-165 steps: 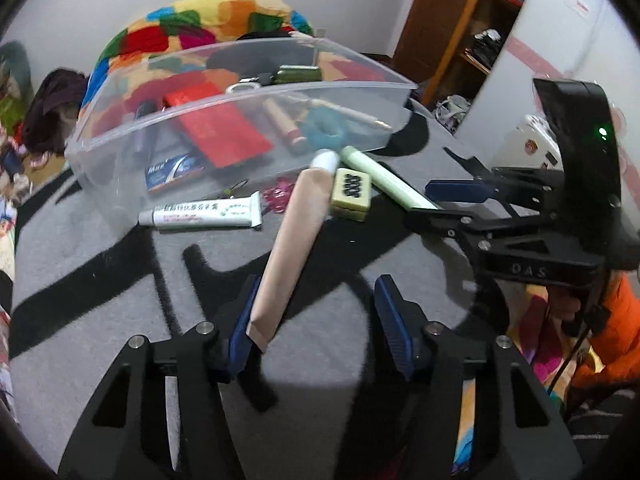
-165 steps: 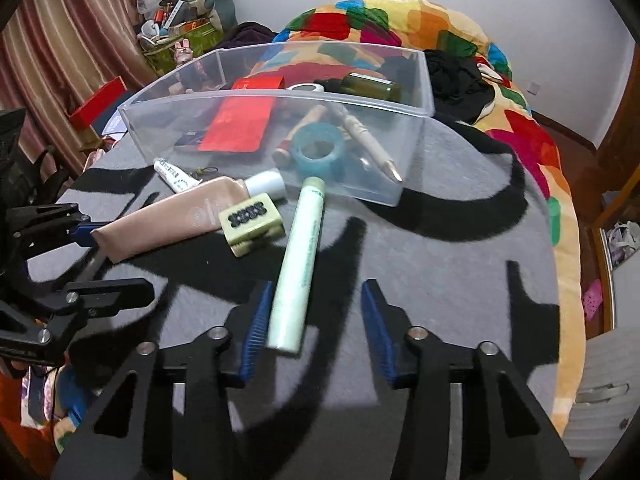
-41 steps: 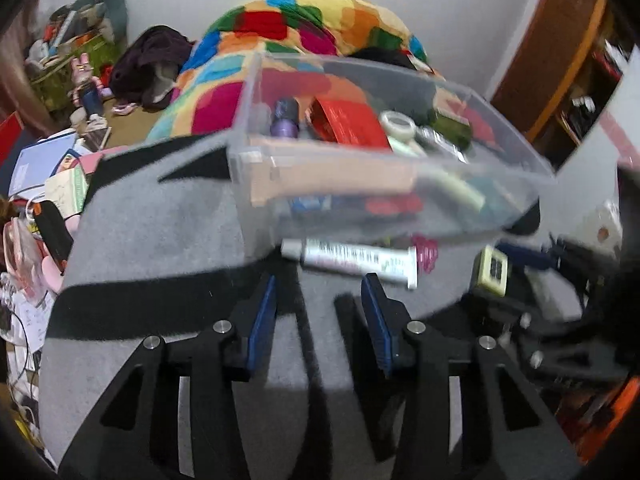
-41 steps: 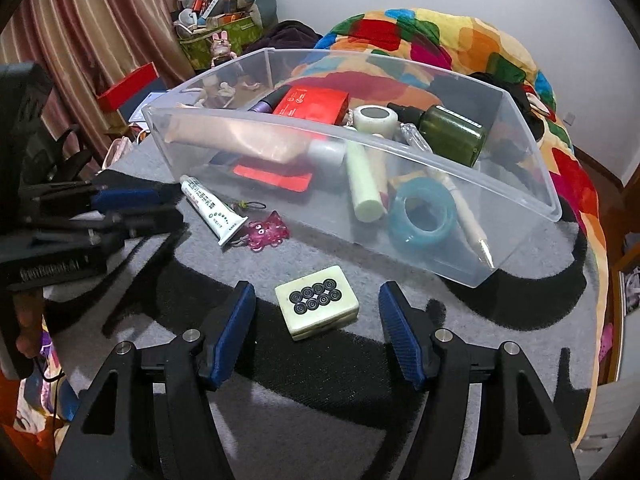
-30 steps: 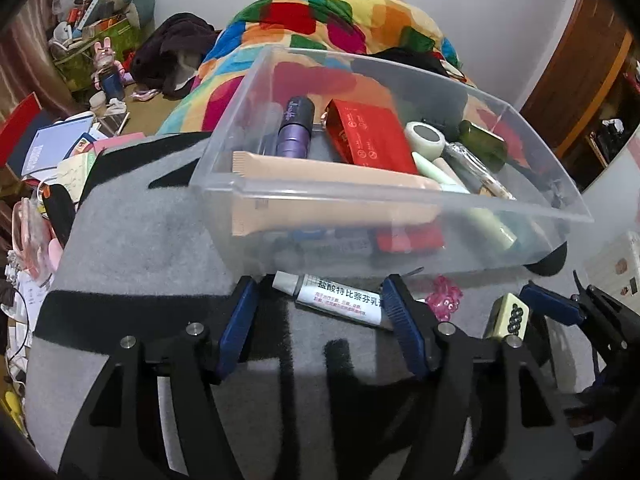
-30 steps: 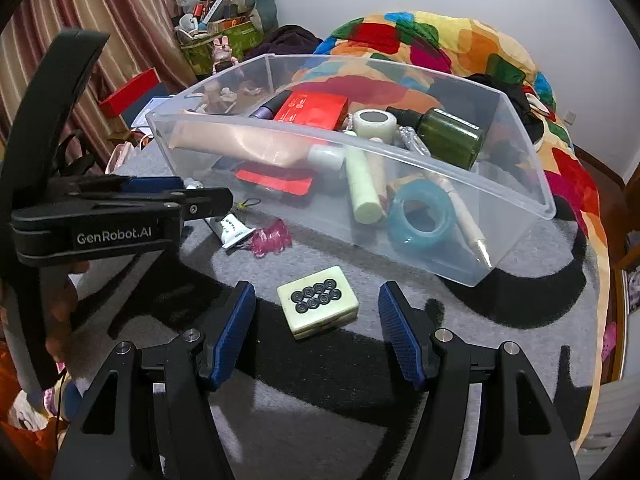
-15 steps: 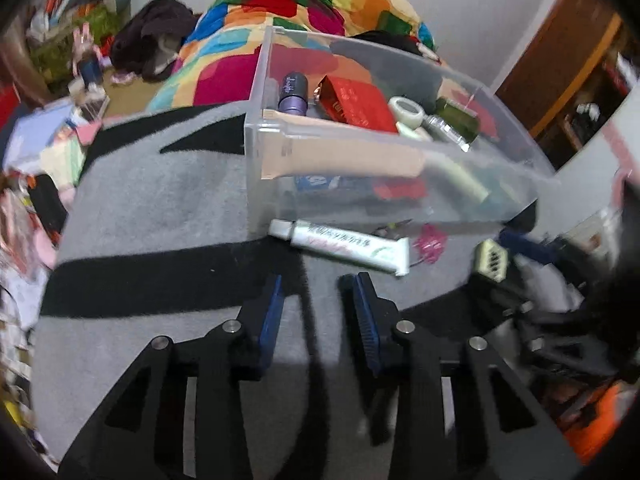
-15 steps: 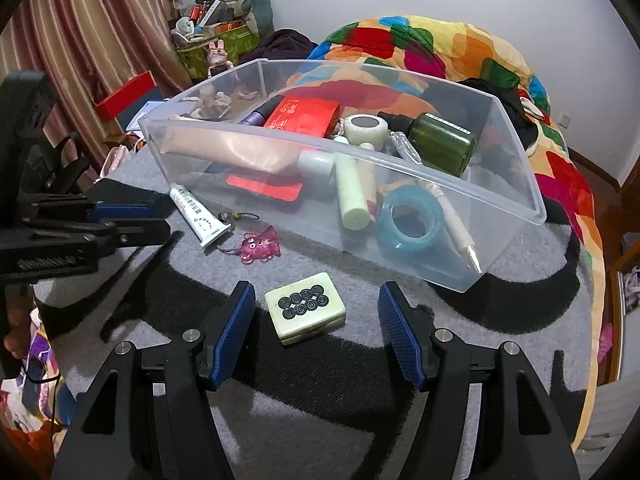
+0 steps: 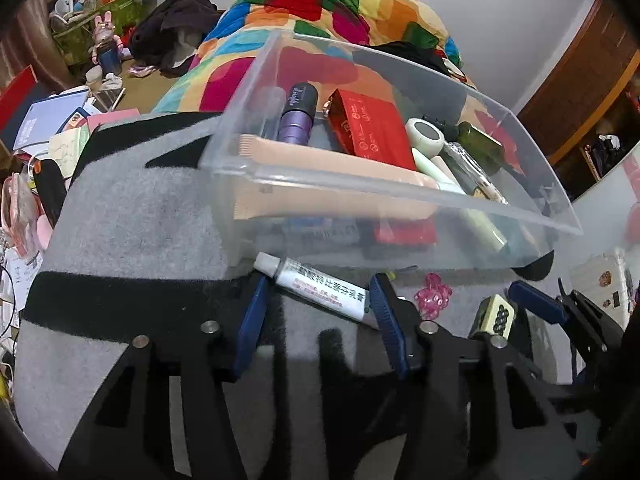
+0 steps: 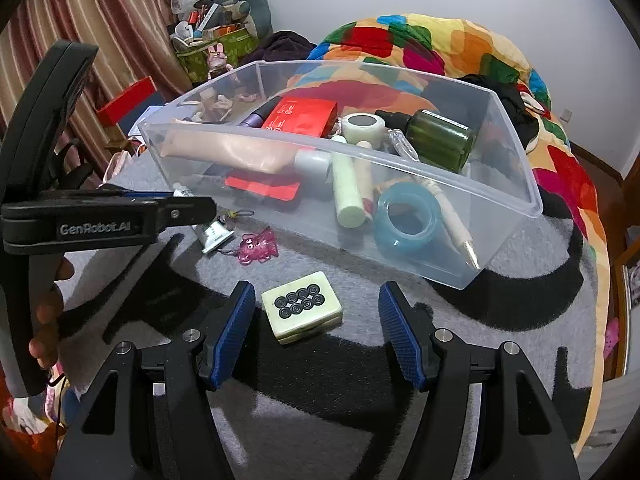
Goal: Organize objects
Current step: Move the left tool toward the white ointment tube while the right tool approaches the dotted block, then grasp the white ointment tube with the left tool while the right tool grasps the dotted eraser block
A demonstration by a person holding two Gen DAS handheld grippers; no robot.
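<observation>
Clear plastic bin sits on a grey-and-black fuzzy mat, toward the mat's far edge. Inside: long beige squeeze tube, red flat packet, purple cylinder, pale green stick, translucent blue tape ring, dark green glass bottle, white round jar.

Outside, along the bin's near wall: white ointment tube with printed text, pink bear-shaped charm, cream mahjong tile with black circles.

Left gripper, black frame with blue ribbed pads: jaws part open and just been widening, the ointment tube lying crosswise between the tips, its flat end touching or just beside the right pad; can't tell if either pad presses. The bin wall stands right behind the tube, little room forward. A hand holds this gripper at the mat's left edge.

Right gripper: jaws wide, mahjong tile between them, nearer the left pad, gaps on both sides, nothing gripped. Open mat on the right of the tile and toward the mat's near edge.

Multicoloured patchwork quilt behind the bin; clutter off the mat's left side.
</observation>
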